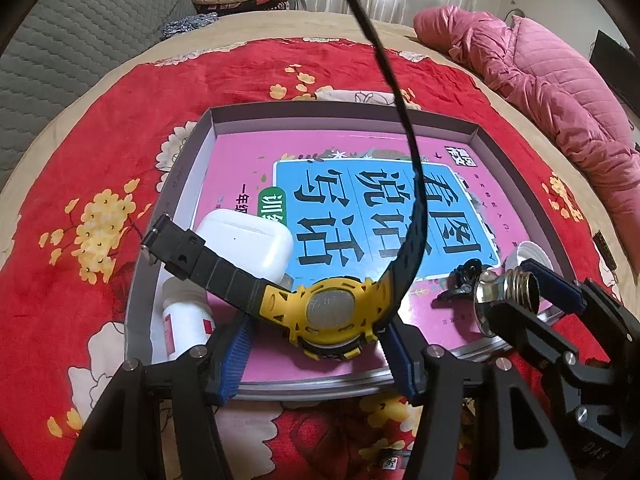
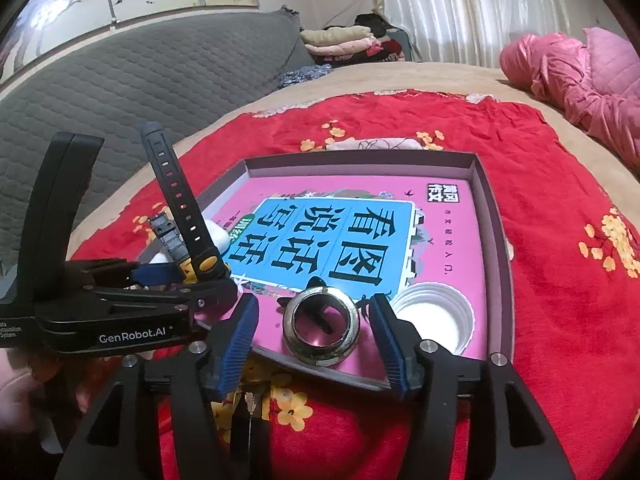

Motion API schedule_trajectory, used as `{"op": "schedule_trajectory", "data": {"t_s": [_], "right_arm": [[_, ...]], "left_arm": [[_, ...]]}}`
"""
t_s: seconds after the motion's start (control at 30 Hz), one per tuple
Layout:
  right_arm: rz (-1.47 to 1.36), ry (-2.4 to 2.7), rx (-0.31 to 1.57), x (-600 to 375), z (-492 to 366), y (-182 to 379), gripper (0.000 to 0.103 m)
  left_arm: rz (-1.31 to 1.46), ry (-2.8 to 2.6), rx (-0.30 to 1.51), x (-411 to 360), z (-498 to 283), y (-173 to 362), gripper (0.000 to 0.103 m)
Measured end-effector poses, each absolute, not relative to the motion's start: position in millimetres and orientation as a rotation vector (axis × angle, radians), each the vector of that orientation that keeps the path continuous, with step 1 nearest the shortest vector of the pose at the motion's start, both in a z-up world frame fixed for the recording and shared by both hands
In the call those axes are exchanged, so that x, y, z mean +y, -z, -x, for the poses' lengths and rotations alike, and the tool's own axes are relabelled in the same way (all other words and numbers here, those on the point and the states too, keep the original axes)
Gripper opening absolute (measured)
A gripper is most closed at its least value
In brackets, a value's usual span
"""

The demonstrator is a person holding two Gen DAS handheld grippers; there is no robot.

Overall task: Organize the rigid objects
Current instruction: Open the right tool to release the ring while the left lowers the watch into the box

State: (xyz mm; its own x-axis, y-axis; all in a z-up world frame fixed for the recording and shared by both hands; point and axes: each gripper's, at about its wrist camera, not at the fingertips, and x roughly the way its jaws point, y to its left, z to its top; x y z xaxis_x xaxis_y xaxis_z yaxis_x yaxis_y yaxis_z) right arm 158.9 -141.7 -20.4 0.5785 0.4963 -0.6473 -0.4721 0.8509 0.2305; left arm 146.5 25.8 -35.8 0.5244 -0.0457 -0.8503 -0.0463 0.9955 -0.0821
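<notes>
A yellow watch with black straps hangs just above the near left part of the grey tray, one strap curving high. My left gripper is shut on its case, and the right wrist view shows that grip from the side, left gripper, watch. A small light bulb with a metal screw base lies on the pink book in the tray's near right part. My right gripper stands open around the bulb, pads clear of it on both sides.
In the tray lie a white earbud case, a white pill bottle, a black claw clip and a white cap. The tray sits on a red floral blanket. A pink quilted jacket lies far right.
</notes>
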Motion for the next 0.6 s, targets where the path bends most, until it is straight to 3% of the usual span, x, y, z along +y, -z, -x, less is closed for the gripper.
{"op": "schedule_trajectory", "data": {"t_s": [0.6], "right_arm": [[-0.046,-0.561,0.766,-146.1,-160.4,19.5,0.061]], "left_arm": [[0.093,-0.007,1.046,25.4,-150.9,35.2,0.060]]}}
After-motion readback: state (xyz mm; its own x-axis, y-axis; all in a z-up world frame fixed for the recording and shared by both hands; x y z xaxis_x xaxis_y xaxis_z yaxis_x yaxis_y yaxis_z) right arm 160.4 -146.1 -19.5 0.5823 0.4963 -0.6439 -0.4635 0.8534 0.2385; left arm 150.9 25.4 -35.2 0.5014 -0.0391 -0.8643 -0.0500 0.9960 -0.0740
